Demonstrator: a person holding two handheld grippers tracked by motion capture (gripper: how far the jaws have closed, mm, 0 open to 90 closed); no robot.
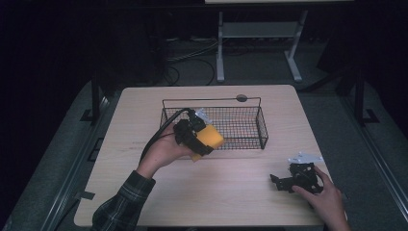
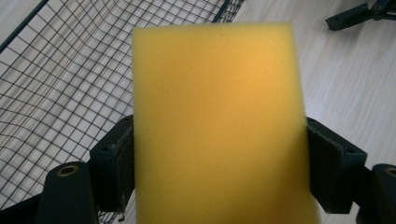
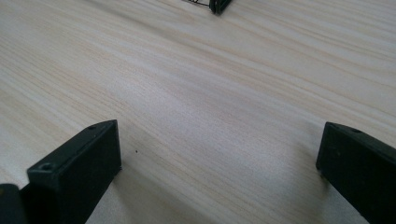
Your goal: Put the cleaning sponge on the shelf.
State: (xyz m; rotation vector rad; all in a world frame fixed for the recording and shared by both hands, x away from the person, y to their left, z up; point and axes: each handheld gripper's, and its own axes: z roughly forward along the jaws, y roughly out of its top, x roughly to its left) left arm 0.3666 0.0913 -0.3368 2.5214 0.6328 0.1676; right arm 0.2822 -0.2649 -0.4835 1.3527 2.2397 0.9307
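A yellow sponge [image 2: 217, 121] is clamped between the black jaws of my left gripper [image 2: 219, 172], whose pads press on both its sides. In the high view that left gripper [image 1: 202, 139] holds the sponge [image 1: 211, 137] up at the front left edge of a black wire basket [image 1: 240, 126]. My right gripper [image 1: 284, 182] rests on the table near its front right corner, a hand on it. Its two black jaws stand wide apart in the right gripper view, the right gripper [image 3: 219, 158] having only bare wood between them.
The basket's mesh floor [image 2: 56, 84] lies to the left behind the sponge. A light wooden table [image 1: 211, 192] carries everything. Beyond its far edge stand white frame legs [image 1: 220, 48] and cables on a dark floor.
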